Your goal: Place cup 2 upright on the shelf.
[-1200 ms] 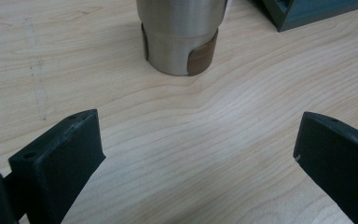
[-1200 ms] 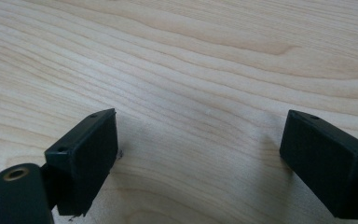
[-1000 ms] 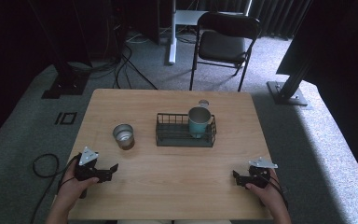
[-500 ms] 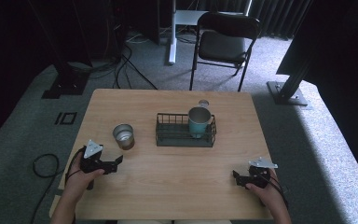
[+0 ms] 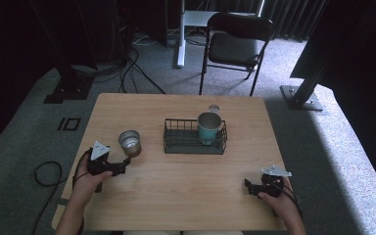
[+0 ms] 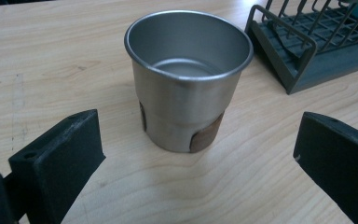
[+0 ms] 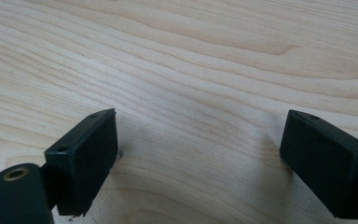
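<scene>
Left gripper [image 5: 126, 160] jaws wide apart, empty, just short of upright shiny steel cup [image 6: 187, 77] on light wooden table [image 5: 186, 191], beside dark wire rack [image 5: 194, 140]. Right gripper [image 5: 247, 185] spread, empty.

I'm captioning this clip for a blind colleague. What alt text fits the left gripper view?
An empty, upright steel cup stands on a pale wooden table, ahead of the open left claw, whose two black jaws sit wide apart and clear of it. The corner of a dark wire rack shows at the upper right.
</scene>
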Tool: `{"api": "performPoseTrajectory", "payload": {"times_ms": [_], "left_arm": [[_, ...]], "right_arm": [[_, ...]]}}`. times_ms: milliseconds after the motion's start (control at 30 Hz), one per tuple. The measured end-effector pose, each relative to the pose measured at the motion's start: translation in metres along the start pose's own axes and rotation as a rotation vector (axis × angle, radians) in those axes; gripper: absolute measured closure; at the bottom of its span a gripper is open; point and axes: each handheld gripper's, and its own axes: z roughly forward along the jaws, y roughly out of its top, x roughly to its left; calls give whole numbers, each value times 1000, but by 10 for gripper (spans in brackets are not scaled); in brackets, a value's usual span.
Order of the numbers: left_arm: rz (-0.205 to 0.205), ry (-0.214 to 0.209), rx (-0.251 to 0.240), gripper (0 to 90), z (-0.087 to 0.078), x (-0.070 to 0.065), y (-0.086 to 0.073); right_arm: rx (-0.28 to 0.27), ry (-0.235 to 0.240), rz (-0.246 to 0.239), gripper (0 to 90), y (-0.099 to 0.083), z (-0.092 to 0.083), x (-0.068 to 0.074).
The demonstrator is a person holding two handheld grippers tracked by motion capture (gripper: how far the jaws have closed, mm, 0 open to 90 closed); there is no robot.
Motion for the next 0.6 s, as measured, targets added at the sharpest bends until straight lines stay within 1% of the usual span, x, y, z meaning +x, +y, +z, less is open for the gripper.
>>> {"api": "performPoseTrajectory", "payload": {"times_ms": [267, 367, 500, 567, 600], "left_arm": [[-5, 3, -7, 19, 11, 1, 5], [0, 6, -10, 19, 16, 2, 7], [-10, -1, -20, 19, 21, 3, 11], [-13, 9, -26, 19, 23, 4, 13], [-20, 7, -31, 19, 24, 4, 13]], "right_arm": [[0, 0, 1, 110, 0, 0, 0], [-1, 0, 1, 110, 0, 0, 0], [-1, 0, 1, 110, 0, 0, 0], [-1, 0, 1, 110, 0, 0, 0], [-1, 0, 1, 110, 0, 0, 0]]}}
